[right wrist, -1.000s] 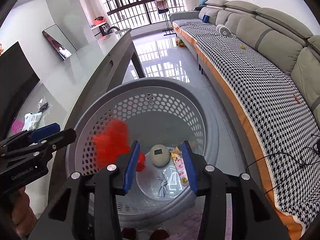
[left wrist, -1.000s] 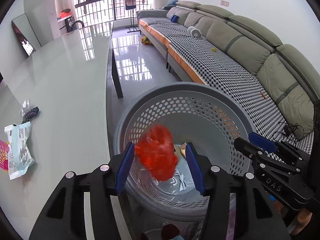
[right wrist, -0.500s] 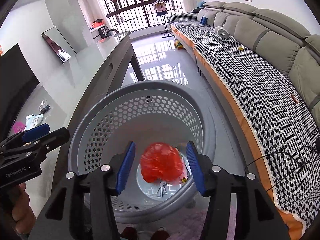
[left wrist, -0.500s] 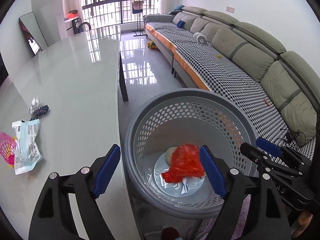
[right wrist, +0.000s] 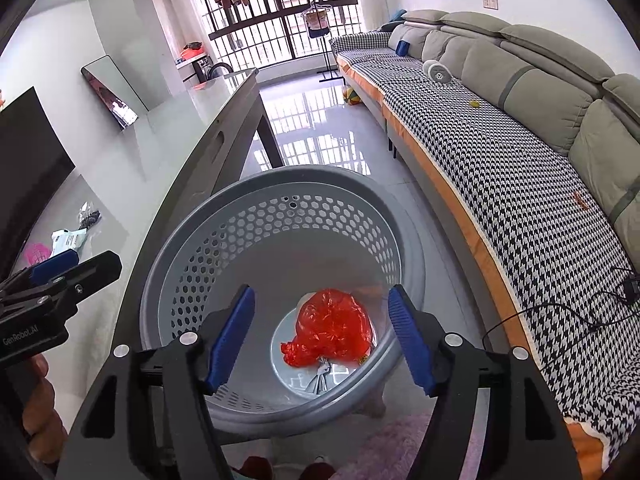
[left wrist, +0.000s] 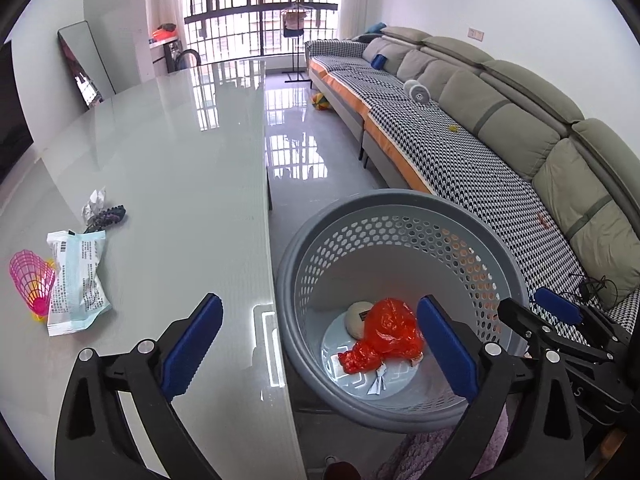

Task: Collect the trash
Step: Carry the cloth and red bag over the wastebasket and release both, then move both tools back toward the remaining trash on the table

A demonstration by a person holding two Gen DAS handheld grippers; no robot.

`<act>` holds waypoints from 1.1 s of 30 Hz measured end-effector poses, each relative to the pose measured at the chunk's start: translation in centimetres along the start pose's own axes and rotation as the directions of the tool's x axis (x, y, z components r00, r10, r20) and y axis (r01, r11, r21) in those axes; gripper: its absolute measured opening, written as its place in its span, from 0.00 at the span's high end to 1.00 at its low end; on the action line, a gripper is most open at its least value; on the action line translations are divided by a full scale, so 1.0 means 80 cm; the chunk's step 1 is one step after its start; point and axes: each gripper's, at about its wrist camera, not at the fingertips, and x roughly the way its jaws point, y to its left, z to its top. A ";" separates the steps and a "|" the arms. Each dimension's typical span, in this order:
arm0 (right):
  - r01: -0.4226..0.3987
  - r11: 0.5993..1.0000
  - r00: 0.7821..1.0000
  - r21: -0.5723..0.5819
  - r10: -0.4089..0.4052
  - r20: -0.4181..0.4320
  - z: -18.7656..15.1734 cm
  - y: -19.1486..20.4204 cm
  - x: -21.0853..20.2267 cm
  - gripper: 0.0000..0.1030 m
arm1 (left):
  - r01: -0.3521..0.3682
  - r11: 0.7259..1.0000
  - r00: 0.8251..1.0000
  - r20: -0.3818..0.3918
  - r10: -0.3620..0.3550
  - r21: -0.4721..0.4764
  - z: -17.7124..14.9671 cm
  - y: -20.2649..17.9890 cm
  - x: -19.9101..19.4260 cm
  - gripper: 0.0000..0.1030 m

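Note:
A grey perforated basket (left wrist: pixel 400 204) stands on the floor beside the table; it also shows in the right wrist view (right wrist: pixel 304 178). A crumpled red plastic bag (left wrist: pixel 390 330) lies on its bottom, next to a round beige object (left wrist: pixel 358 318) and a small white scrap (left wrist: pixel 378 380). The bag shows in the right wrist view too (right wrist: pixel 332 326). My left gripper (left wrist: pixel 320 344) is open and empty above the table edge and basket rim. My right gripper (right wrist: pixel 322 336) is open and empty over the basket. On the table lie a white-blue packet (left wrist: pixel 76 280), a pink mesh sleeve (left wrist: pixel 30 284) and a crumpled wrapper (left wrist: pixel 102 212).
The glossy grey table (left wrist: pixel 160 152) runs far back on the left. A long sofa (left wrist: pixel 500 132) with a houndstooth cover lines the right wall. A tiled floor strip (left wrist: pixel 296 152) lies between them. A mirror (left wrist: pixel 86 64) leans at the far wall.
The red bag left the left gripper and dropped to the basket bottom. The left gripper's jaws opened wide and it swung left toward the table. The right gripper's jaws opened wider.

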 end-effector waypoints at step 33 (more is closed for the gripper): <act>-0.178 0.958 0.983 -0.224 0.182 -0.006 0.020 0.234 0.027 0.28 | -0.231 0.937 0.961 0.092 0.262 -0.262 -0.053 0.228 -0.101 0.06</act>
